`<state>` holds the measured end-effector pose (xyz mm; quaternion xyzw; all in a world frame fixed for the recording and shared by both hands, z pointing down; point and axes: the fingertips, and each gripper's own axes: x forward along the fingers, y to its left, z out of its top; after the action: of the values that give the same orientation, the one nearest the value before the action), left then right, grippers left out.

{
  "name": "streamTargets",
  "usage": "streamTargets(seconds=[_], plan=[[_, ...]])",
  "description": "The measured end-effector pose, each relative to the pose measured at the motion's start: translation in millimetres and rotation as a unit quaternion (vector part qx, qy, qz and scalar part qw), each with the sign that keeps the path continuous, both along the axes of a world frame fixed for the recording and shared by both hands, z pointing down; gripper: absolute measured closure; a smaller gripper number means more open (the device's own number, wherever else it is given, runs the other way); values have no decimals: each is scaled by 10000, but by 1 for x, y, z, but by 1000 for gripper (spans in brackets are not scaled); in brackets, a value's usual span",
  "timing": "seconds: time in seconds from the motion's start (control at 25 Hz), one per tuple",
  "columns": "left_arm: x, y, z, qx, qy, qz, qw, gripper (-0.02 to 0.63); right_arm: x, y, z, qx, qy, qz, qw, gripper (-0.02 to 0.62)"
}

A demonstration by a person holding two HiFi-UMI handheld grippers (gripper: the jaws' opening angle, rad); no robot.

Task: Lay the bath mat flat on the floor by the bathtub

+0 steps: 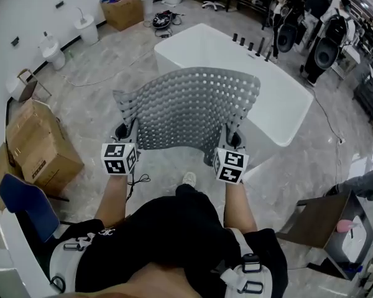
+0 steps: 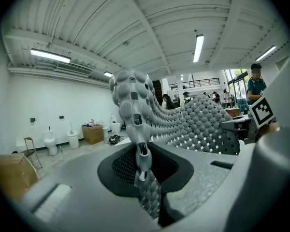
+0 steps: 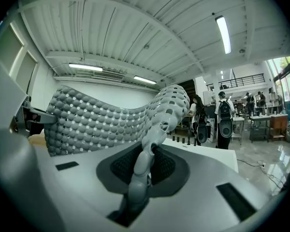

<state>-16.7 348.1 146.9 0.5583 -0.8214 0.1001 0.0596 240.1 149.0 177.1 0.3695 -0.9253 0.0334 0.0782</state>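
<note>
- Right now the grey, hole-patterned bath mat hangs in the air, stretched between the two grippers and well clear of the floor.
- The left gripper pinches the mat's near left corner; in the left gripper view its fingers are closed tight on the bobbled edge, which stands up between them.
- The right gripper pinches the near right corner in the same way, its fingers clamped on a folded strip of the mat.
- From the head view, the mat bellies upward and away from the person, its far edge showing over the near side of the white bathtub.
- A marker cube sits on the left gripper and another on the right, both just above the person's forearms.
- One shoe shows on the floor below the mat.
- Cardboard boxes stand at the left, well apart from the tub.
</note>
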Motion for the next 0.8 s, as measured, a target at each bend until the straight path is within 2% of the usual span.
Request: streamTargets(seconds=[0.28,0.52,0.68,0.8], plan=[[-63,-94,2,-23,283,137,9995,561,-56,-82,-6,-32,33,66,10000,560],[-97,-165,8,-74,349,347,9988,561,-78,-140,1,-110,128,283,9995,560],[-102,-201,10,-218,398,590,9972,561,-74,-161,4,-297,201,504,9981,560],[-125,-225,9,-325,474,758,9955,561,-89,-172,-1,-364,241,662,9969,560]])
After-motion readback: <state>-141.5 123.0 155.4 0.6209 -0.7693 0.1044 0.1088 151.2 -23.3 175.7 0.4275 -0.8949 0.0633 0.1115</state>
